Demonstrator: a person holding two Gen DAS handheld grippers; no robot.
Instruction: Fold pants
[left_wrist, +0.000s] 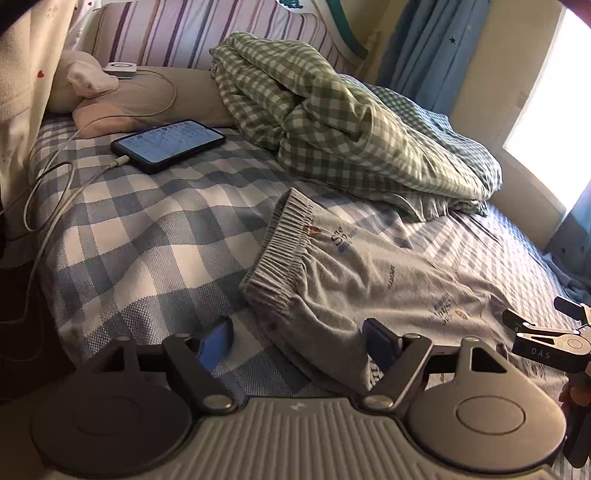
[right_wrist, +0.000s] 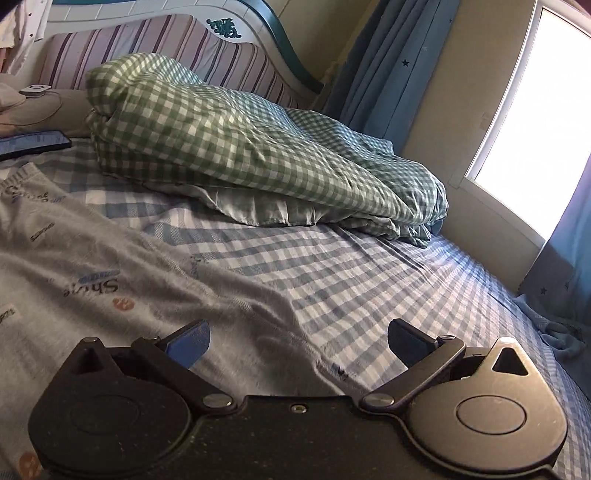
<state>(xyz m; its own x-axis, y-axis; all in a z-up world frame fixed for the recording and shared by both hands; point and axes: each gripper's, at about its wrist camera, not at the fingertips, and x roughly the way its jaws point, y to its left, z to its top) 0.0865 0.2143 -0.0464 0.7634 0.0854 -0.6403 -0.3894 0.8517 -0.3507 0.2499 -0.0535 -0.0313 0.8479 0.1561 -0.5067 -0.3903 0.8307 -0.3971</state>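
Grey pants (left_wrist: 369, 280) with printed words lie flat on the blue checked sheet (left_wrist: 147, 236), their gathered elastic waistband (left_wrist: 280, 251) turned to the left. My left gripper (left_wrist: 299, 343) hovers open over the near edge just below the waistband; the cloth lies between its blue pads (left_wrist: 218, 343), which do not press on it. In the right wrist view the pants (right_wrist: 92, 266) stretch across the left side, and my right gripper (right_wrist: 299, 343) stands open above their right edge with nothing gripped. The right tool's black frame (left_wrist: 543, 347) shows at the far right of the left wrist view.
A phone (left_wrist: 168, 144) on a white cable (left_wrist: 48, 206) lies on the sheet at the back left. A bunched green checked duvet (right_wrist: 240, 155) fills the back of the bed. Pillows (left_wrist: 147, 96) and a striped headboard (left_wrist: 192, 29) stand behind, a bright window (right_wrist: 528, 122) and blue curtains (right_wrist: 376, 62) to the right.
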